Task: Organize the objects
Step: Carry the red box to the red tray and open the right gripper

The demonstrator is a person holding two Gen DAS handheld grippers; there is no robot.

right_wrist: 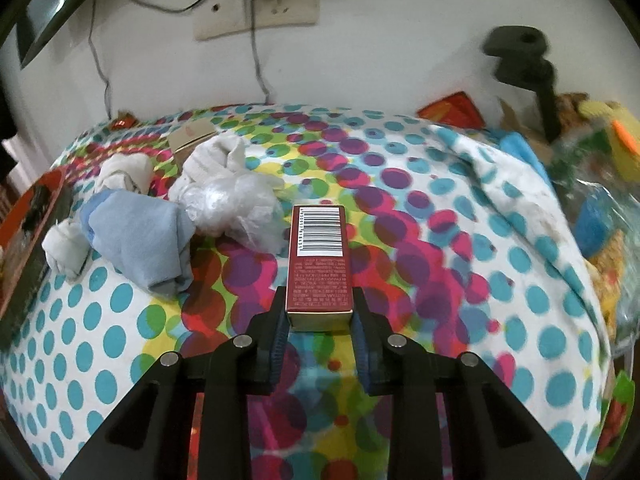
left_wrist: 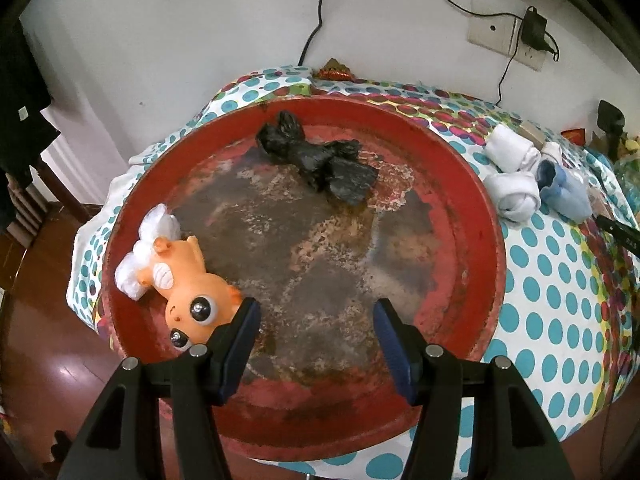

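Clamping a red box (right_wrist: 319, 256), the right tool (right_wrist: 319, 320) hovers above the dotted cloth (right_wrist: 500, 280).

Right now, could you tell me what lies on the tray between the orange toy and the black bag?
Nothing: the left wrist view shows only bare, worn tray between orange toy and black bag.

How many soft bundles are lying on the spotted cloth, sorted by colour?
White fabric rolls: 3
Blue cloth bundle: 1
Clear plastic bag: 1
Total: 5
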